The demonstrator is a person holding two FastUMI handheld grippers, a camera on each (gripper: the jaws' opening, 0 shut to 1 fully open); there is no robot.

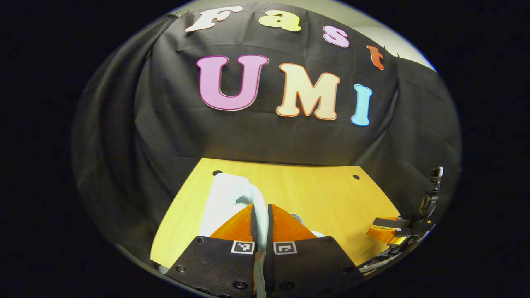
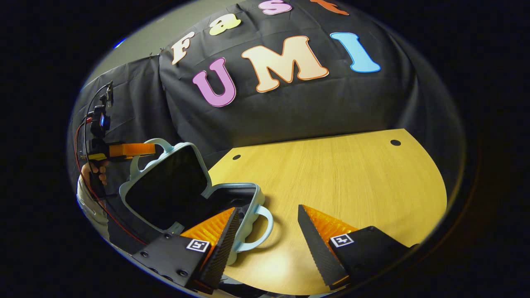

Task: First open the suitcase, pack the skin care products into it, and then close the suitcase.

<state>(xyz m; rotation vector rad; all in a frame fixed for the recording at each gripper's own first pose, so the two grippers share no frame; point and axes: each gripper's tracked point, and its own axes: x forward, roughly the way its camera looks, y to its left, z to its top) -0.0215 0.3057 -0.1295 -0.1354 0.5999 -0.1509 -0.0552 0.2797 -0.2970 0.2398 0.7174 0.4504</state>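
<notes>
The wooden bench (image 2: pixel 339 174) carries the pale-blue suitcase (image 2: pixel 248 198) at its left edge, lid (image 2: pixel 165 186) raised upright, dark interior showing nothing I can make out. The left gripper (image 1: pixel 260 219) pinches the lid's handle (image 1: pixel 258 203); the right gripper (image 2: pixel 267 231) gapes wide over bare wood.

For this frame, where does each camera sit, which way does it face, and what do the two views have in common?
Left gripper view: rides the left gripper, facing the booth wall across the wooden table; its fingers pinch the suitcase lid handle.
Right gripper view: rides the right gripper, open, looking over the table at the open suitcase; a hand holds the left gripper there.
Shared: table, suitcase and each other's gripper.
</notes>
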